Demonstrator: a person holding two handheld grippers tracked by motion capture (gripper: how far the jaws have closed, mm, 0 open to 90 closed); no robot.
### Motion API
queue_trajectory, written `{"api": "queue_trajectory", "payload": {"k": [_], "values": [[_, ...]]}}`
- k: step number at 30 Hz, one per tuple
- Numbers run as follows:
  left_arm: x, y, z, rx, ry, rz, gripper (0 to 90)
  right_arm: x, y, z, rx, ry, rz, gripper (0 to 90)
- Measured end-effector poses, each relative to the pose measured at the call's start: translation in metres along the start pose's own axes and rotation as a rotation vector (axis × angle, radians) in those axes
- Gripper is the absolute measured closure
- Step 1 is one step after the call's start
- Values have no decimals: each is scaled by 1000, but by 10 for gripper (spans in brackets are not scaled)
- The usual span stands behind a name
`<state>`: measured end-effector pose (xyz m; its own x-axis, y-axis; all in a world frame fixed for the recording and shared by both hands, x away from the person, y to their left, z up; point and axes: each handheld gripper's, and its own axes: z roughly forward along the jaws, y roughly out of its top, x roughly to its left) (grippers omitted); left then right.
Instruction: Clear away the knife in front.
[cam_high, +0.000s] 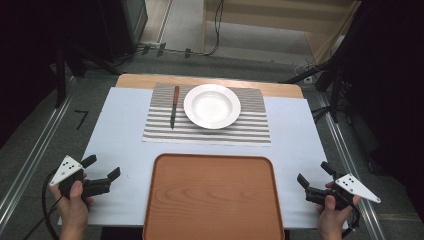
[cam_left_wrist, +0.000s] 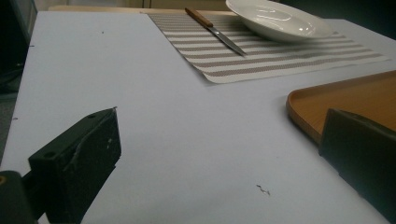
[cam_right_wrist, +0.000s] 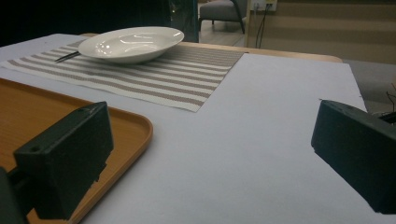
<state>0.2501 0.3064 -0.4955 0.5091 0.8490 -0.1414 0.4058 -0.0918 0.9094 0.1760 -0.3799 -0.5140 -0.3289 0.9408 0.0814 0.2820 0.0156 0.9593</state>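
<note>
Nearest the person lies the wooden tray (cam_high: 214, 197), a broad orange-brown rectangle with rounded corners and a low raised rim, its grain running crosswise and its floor bare. It sits at the near middle of the worktop (cam_high: 115, 145), which is covered in pale sheet.

The left gripper (cam_high: 104, 172) hangs just left of the tray, low over the worktop, its fingers (cam_left_wrist: 79, 158) spread wide with nothing between them; in the left gripper view the tray's rounded corner peeks in beside the far finger. The right gripper (cam_high: 312, 173) mirrors it just right of the tray, fingers (cam_right_wrist: 65, 163) likewise wide apart and holding nothing, one of them in front of the tray's edge in the right gripper view. Neither gripper touches the tray.

Beyond the tray lies a striped placemat (cam_high: 250, 131), grey and off-white, near it but apart. On the mat rests a white plate (cam_high: 212, 106), shallow, glossy, with a wide rim. Just left of the plate lies a knife (cam_high: 174, 106), brown handle away from the person, blade pointing toward the tray; whether it touches the plate is hard to tell, though they look apart.
</note>
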Motion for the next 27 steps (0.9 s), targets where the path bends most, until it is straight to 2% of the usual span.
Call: {"api": "queue_trajectory", "payload": {"k": [3, 9, 10, 15, 19, 21, 24, 27], "values": [[3, 2, -1, -6, -16, -17, 0, 1, 0, 0, 4, 1, 0, 0], [0, 10, -4, -33, -20, -12, 0, 5, 0, 1, 9, 3, -28, 0], [-5, 14, -4, -33, -12, 5, 0, 5, 0, 1, 11, 5, -31, 0], [-13, 24, -2, -29, 2, 30, 0, 4, 0, 0, 11, 15, -28, 0], [-17, 32, 1, -46, -17, 4, 0, 4, 0, 1, 13, 23, -33, 0], [-20, 37, 3, -49, -23, 8, 0, 5, 0, 0, 14, 24, -32, 0], [-27, 50, 10, -49, -37, 35, 0, 4, 0, 0, 14, 28, -33, 0], [-31, 56, 14, -49, -39, 37, 0, 5, 0, 1, 13, 27, -34, 0]]}}
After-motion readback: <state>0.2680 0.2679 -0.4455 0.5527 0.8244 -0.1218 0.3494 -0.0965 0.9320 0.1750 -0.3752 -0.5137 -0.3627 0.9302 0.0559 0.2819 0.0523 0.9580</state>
